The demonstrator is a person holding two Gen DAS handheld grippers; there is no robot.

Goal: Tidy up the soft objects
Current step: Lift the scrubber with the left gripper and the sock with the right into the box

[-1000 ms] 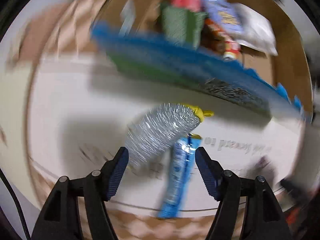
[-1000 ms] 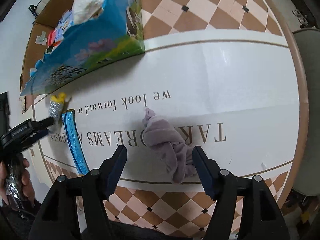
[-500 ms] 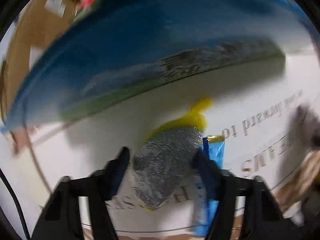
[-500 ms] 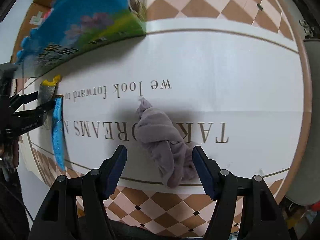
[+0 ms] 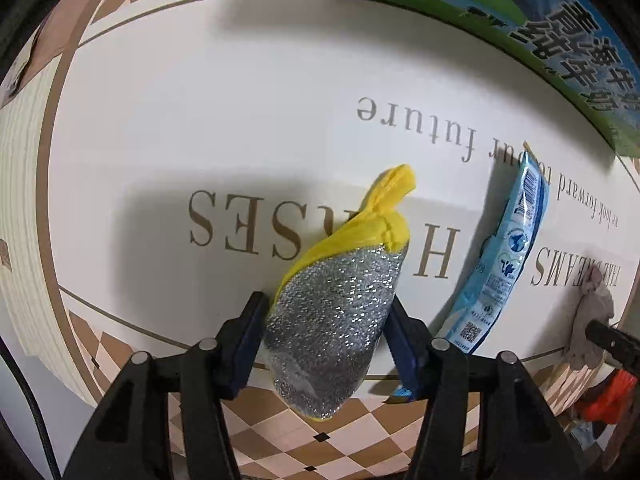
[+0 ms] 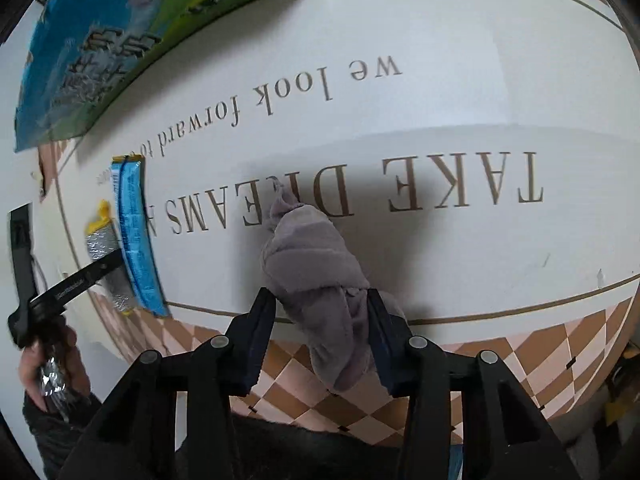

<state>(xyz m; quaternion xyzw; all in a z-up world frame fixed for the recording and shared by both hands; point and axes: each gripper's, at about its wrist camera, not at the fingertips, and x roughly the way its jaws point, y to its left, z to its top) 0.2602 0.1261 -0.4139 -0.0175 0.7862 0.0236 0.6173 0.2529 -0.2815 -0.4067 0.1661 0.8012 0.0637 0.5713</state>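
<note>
Silver-mesh scouring sponge with yellow backing [image 5: 336, 320] now sits inside the left hand-held gripper [image 5: 324, 332], jaws easing apart, while the right hand-held gripper [image 6: 322, 320] closes around a knotted grey cloth [image 6: 320, 264], both pickups beginning.

The white mat [image 6: 440, 128] has big brown letters, seen upside down: "TAKE DREAMS" and more letters partly hidden. Smaller words on it say "we look forward to" and "our future". The blue and green box [image 5: 560, 32] at the far side has Chinese writing, and the blue packet [image 5: 508, 264] has print too small to read.
</note>
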